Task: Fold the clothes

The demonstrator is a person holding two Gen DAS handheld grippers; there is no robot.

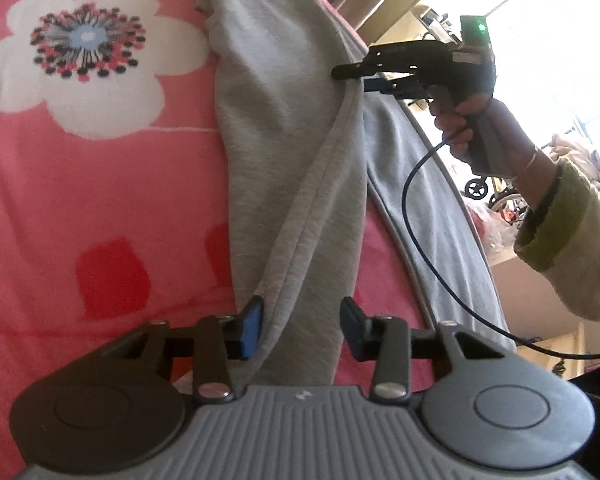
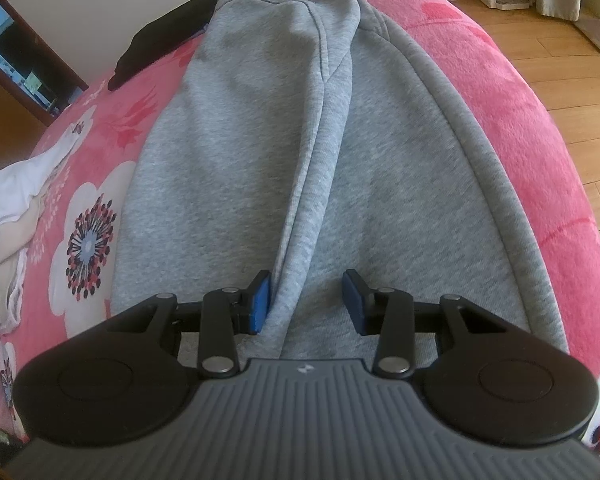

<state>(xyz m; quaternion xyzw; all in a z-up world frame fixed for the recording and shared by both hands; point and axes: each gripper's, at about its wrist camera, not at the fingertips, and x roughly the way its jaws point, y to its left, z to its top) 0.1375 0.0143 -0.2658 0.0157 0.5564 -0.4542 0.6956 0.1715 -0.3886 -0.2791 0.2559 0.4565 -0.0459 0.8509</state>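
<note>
From the left wrist, the left gripper [image 1: 300, 330] straddles a raised ridge of the grey garment [image 1: 276, 120] on the bed [image 1: 100, 200]; its jaws stand narrowly apart and whether the pads pinch the cloth is unclear. Near the bed's far edge, the right gripper [image 1: 354, 74] clamps the same ridge, probably keeping it taut for folding.

From the right wrist, that gripper [image 2: 306, 304] shows cloth bunched between part-closed jaws.

Both grippers [image 1: 300, 330] [image 2: 308, 304] are black and grey with blue pads [image 1: 251, 330] and silver screws [image 1: 214, 391]. A blue cable [image 1: 416, 216] trails from the right one. The sleeve [image 1: 568, 240] is cream with a green cuff.
</note>
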